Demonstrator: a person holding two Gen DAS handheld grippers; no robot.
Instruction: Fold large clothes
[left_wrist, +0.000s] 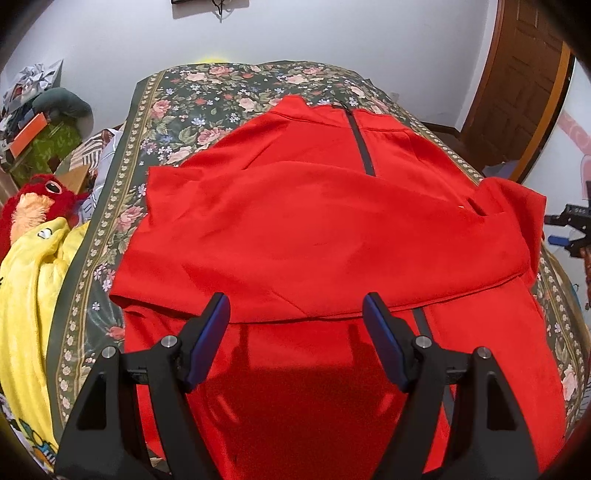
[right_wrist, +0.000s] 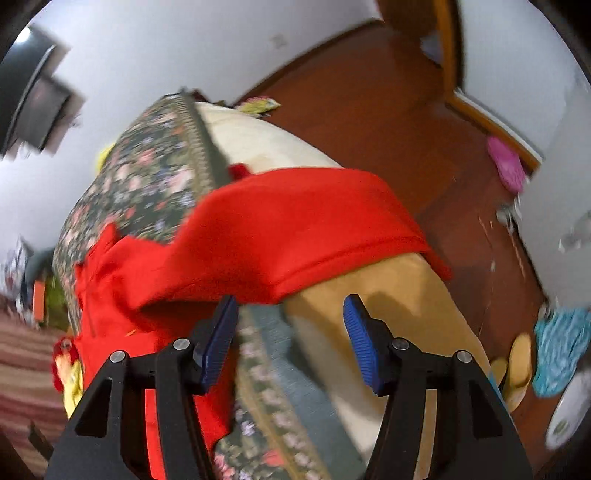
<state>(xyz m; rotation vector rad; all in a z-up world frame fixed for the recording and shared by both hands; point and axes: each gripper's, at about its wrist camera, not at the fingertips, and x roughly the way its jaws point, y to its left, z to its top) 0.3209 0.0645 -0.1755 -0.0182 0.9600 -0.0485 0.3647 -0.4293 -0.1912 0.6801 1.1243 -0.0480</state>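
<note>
Left wrist, red jacket (left_wrist: 314, 229) zipper (left_wrist: 360, 147) running away

Red zip-front garment (left_wrist: 314, 229) spread on bed, 1 sleeve folded across.

A home bedroom: a floral-covered bed (left_wrist: 236, 96), plush toys (left_wrist: 40, 195) and a wooden door (left_wrist: 517, 81).

A floral bedspread (left_wrist: 221, 96) covers the bed, with a red garment (left_wrist: 314, 229) spread on it.
</note>
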